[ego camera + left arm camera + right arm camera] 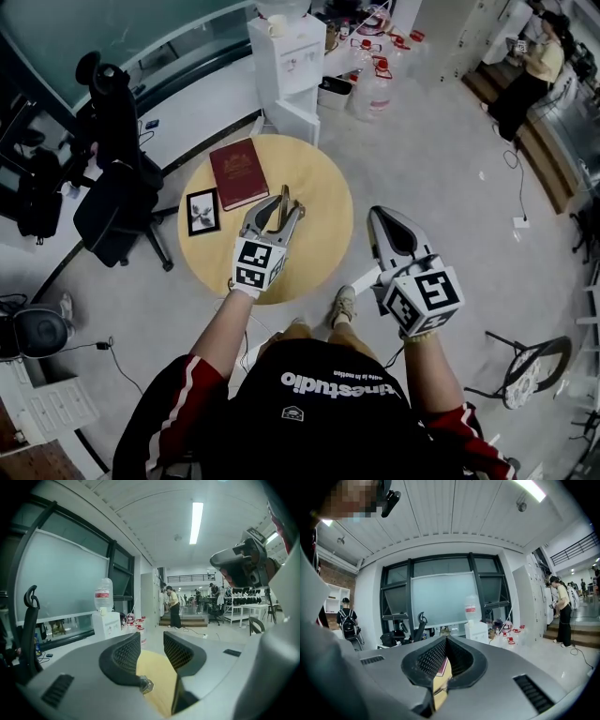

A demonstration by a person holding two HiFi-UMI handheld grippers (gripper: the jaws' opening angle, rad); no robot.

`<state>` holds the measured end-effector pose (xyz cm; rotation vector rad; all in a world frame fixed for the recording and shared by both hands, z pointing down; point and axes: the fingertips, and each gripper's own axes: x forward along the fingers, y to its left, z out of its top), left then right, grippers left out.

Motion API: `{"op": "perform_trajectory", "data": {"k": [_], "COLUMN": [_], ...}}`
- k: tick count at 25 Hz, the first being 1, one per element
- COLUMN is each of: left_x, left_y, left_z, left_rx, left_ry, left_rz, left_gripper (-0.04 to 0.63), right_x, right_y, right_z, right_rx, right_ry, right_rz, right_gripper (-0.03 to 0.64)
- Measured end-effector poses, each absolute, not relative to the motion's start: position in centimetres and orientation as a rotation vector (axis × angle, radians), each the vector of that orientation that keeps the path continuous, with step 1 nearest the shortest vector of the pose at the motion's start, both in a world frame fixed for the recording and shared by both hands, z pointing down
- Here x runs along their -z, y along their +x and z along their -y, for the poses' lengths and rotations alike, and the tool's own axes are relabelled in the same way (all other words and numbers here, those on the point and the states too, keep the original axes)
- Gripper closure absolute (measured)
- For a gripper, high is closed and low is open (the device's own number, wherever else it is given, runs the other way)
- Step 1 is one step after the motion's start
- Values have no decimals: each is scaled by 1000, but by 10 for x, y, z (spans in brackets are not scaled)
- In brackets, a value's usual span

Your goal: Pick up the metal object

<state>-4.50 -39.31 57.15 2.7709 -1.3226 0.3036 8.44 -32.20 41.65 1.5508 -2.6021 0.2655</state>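
Metal object (284, 194) lined up, not yet gripped.
You held the left hand-held gripper (292, 204) low over the round tabletop (323, 253) with its jaws spread, so the slim piece near the red book (239, 172) sat at their tips, untouched as far as I could tell. Your right hand-held gripper (380, 217) hung closed and empty off the edge, out of the way.

The small shiny metal piece (145, 685) is half hidden behind the left gripper's (151, 641) jaw, its shape unclear. Gold print on the dark red hardcover book (238, 172) is too small to read.
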Motion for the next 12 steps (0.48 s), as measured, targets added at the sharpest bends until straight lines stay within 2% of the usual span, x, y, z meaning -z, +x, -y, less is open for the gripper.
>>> {"op": "perform_trajectory", "data": {"k": [12], "left_x": [-657], "left_y": [-19], "left_z": [417], "left_rx": [-472], "left_ry": [2696], "left_rz": [1317], "left_gripper": [434], "right_x": [-450], "right_y": [100], "right_z": [337], "right_rx": [-339], "right_ry": [1503], "right_rz": [2595], "right_gripper": [589]}}
